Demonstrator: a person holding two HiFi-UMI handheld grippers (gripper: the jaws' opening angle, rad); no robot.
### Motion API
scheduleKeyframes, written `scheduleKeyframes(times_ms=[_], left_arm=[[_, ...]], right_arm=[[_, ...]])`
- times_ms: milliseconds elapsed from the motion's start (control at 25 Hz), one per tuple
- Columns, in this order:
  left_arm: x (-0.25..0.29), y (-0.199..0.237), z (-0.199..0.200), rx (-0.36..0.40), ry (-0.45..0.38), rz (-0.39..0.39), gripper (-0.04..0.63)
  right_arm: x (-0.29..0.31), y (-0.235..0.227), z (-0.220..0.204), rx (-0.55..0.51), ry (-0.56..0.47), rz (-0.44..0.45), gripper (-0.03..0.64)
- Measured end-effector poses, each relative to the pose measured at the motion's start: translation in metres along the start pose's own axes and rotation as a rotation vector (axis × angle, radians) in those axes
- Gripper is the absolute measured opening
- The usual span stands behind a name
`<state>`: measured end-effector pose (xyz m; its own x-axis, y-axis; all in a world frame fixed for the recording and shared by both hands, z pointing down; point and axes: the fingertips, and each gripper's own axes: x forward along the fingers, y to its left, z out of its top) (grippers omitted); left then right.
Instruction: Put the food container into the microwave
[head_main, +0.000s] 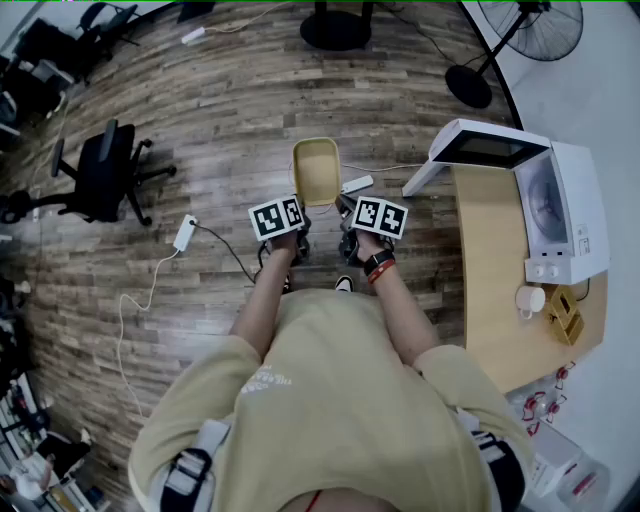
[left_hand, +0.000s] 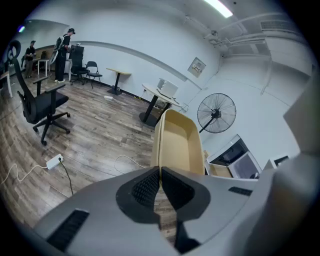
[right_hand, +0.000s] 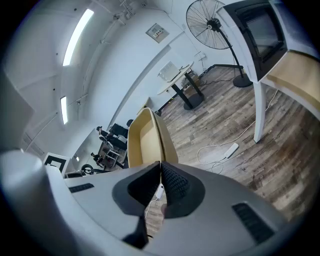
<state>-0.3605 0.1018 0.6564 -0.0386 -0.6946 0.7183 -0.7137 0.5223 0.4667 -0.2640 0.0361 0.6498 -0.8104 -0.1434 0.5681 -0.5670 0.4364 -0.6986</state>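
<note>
Below the person's yellow shirt (head_main: 330, 400), the left gripper (left_hand: 160, 172) and right gripper (right_hand: 160, 167) each clamp a side wall of the empty food container (head_main: 316, 170), held over the floor. The carrying step is likely in hand; next, swing right toward the open microwave (head_main: 565, 215).

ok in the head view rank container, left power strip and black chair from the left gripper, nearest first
1. Container, clamped in the left gripper, just ahead.
2. Power strip, on the floor to its left.
3. Chair, farther left.

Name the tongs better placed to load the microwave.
Right tongs: like the left tongs, they are shut on the tan rectangular container, but the open white microwave stands on their side.
</note>
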Motion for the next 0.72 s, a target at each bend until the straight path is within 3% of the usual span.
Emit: scheduleKeyframes(times_ms=[280, 480, 720], left_arm=[[0.021, -0.057, -0.017, 0.042, 0.019, -0.032, 0.034], [0.033, -0.099, -0.034, 0.112, 0.064, -0.070, 0.034], [0.062, -0.134, -0.058, 0.185, 0.188, -0.137, 0.034]], right_arm=[[-0.039, -0.046, 0.019, 0.039, -0.037, -0.019, 0.029], [-0.070, -0.083, 0.024, 0.146, -0.093, -0.039, 0.029], [-0.101, -0.122, 0.020, 0.245, -0.148, -0.101, 0.029]])
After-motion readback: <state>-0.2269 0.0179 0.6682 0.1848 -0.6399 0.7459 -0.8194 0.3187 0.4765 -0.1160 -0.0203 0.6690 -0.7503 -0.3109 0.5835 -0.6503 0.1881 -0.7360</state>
